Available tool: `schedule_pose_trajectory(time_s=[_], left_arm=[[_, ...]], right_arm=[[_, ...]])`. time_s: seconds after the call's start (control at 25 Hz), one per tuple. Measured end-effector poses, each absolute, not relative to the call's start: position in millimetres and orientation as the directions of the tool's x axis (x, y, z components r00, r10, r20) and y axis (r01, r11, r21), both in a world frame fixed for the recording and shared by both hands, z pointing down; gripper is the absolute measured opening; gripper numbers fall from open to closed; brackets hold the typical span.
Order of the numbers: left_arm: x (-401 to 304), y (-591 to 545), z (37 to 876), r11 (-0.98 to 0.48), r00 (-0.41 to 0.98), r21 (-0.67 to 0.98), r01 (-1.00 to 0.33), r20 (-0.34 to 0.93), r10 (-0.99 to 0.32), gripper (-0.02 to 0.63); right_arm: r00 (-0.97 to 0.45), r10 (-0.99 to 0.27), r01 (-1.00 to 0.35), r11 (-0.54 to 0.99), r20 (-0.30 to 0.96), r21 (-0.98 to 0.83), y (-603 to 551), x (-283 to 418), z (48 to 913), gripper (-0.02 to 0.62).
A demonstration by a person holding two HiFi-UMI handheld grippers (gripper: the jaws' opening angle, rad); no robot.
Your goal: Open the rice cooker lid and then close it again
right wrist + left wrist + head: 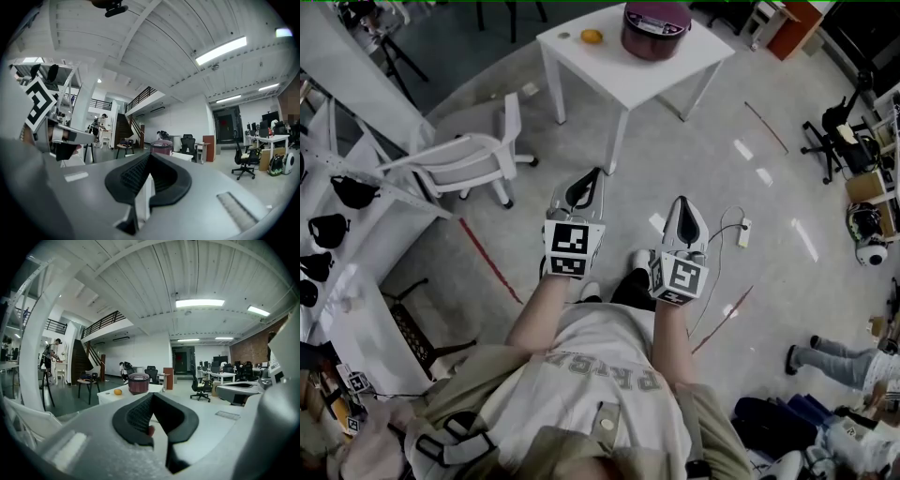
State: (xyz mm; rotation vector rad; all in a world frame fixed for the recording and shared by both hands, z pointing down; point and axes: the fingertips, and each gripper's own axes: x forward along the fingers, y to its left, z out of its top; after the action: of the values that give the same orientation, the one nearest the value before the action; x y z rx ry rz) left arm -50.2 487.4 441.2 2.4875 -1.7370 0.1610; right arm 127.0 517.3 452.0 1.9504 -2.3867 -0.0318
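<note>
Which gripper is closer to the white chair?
Left. In the head view the left gripper is held just right of the white chair, not touching it. The right gripper is further right, beyond the left one, so farther from the chair.

White square table (600,70) stands on the grey floor at the top of the head view. A small orange fruit (592,37) lies on it near the far left corner. White swivel chair (467,159) stands left of the table, apart from it. Red tape line (492,264) runs across the floor below the chair. White power strip (744,232) with its cable lies on the floor at right. Left gripper view shows a black office chair (201,386), a dark staircase (86,363) and a lit ceiling lamp (200,303)
</note>
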Motion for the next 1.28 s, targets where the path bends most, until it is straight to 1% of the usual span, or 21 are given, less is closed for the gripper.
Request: schedule_pose_trajectory(time_s=[0.28, 0.48, 0.52, 0.56, 0.6, 0.64, 0.72, 1.0, 1.28], left_arm=[[-45, 451, 434, -0.303, 0.304, 0.029, -0.953, 0.129, -0.944, 0.011], [-41, 408, 415, -0.258, 0.254, -0.020, -0.966, 0.105, -0.961, 0.013], [-38, 397, 414, -0.258, 0.254, -0.015, -0.966, 0.108, -0.961, 0.055], [-34, 387, 413, -0.261, 0.259, -0.005, -0.965, 0.114, -0.959, 0.108], [-29, 377, 413, -0.264, 0.263, 0.006, -0.964, 0.119, -0.957, 0.148], [-25, 369, 412, -0.266, 0.266, 0.015, -0.964, 0.123, -0.956, 0.182], [-16, 353, 411, -0.268, 0.269, 0.023, -0.963, 0.129, -0.954, 0.216], [12, 312, 406, -0.242, 0.241, 0.015, -0.970, 0.142, -0.960, 0.222], [28, 284, 408, -0.180, 0.177, -0.003, -0.984, 0.171, -0.969, 0.222]], right_arm=[[-0.200, -0.980, -0.980, 0.200, 0.012, 0.021, 476, 148, 445, 0.000], [-0.213, -0.976, -0.977, 0.214, -0.046, -0.018, 428, 167, 432, 0.002], [-0.224, -0.973, -0.974, 0.226, -0.051, -0.028, 418, 169, 430, 0.011], [-0.235, -0.970, -0.971, 0.237, -0.053, -0.037, 407, 172, 429, 0.080], [-0.243, -0.969, -0.968, 0.246, -0.052, -0.045, 397, 175, 427, 0.126], [-0.249, -0.967, -0.966, 0.252, -0.050, -0.050, 388, 178, 426, 0.161], [-0.258, -0.965, -0.964, 0.261, -0.049, -0.057, 370, 184, 424, 0.219], [-0.304, -0.951, -0.949, 0.308, -0.059, -0.072, 322, 209, 419, 0.229], [-0.360, -0.933, -0.928, 0.361, -0.029, -0.097, 281, 227, 425, 0.227]])
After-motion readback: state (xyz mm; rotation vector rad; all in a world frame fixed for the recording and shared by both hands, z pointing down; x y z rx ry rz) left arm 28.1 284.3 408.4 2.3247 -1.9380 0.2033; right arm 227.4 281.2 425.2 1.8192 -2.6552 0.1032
